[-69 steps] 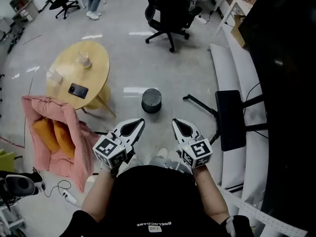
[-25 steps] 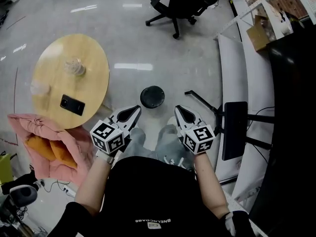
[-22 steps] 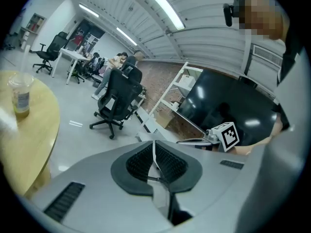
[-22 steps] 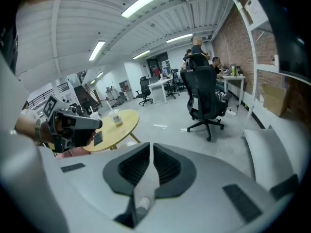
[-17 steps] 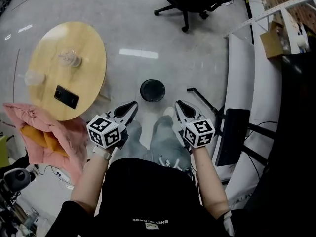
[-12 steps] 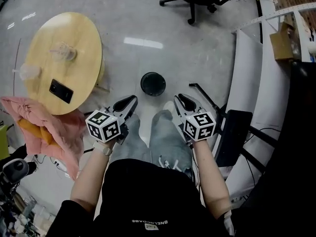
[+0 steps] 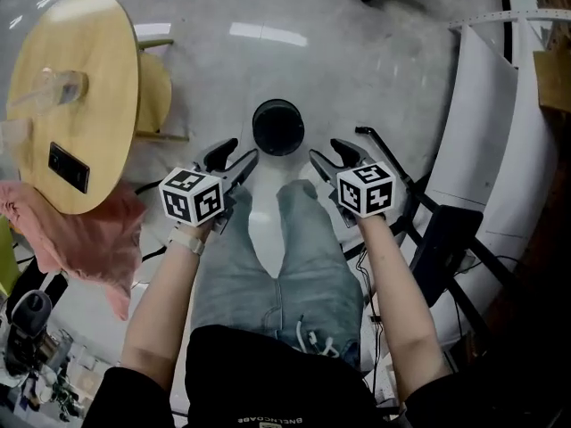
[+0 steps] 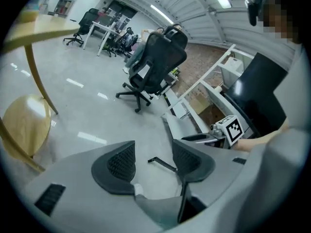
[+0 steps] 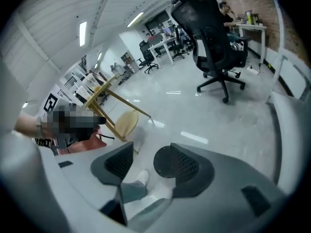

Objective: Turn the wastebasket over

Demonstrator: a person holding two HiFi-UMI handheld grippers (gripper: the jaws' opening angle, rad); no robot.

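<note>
The black round wastebasket (image 7: 277, 127) stands on the grey floor just ahead of my knees. My left gripper (image 7: 234, 156) hovers at its near left and my right gripper (image 7: 326, 152) at its near right, neither touching it. Both pairs of jaws are opening and hold nothing. In the right gripper view the wastebasket (image 9: 162, 162) shows as a dark disc partly behind one jaw of the right gripper (image 9: 146, 165). The left gripper view shows only floor, a shoe and a trouser leg between the jaws of the left gripper (image 8: 153, 160).
A round wooden table (image 7: 71, 78) with a phone (image 7: 67, 168) and a stool (image 7: 156, 96) stand at left, above a pink cloth (image 7: 80, 239). A black stand (image 7: 446, 239) and white bench (image 7: 491, 114) lie at right. My jeans-clad legs (image 7: 285, 257) are below the basket.
Both grippers have sunk toward the floor and come up to the wastebasket's sides. Their jaws, shut before, now stand apart. The head view has dropped closer to the basket.
</note>
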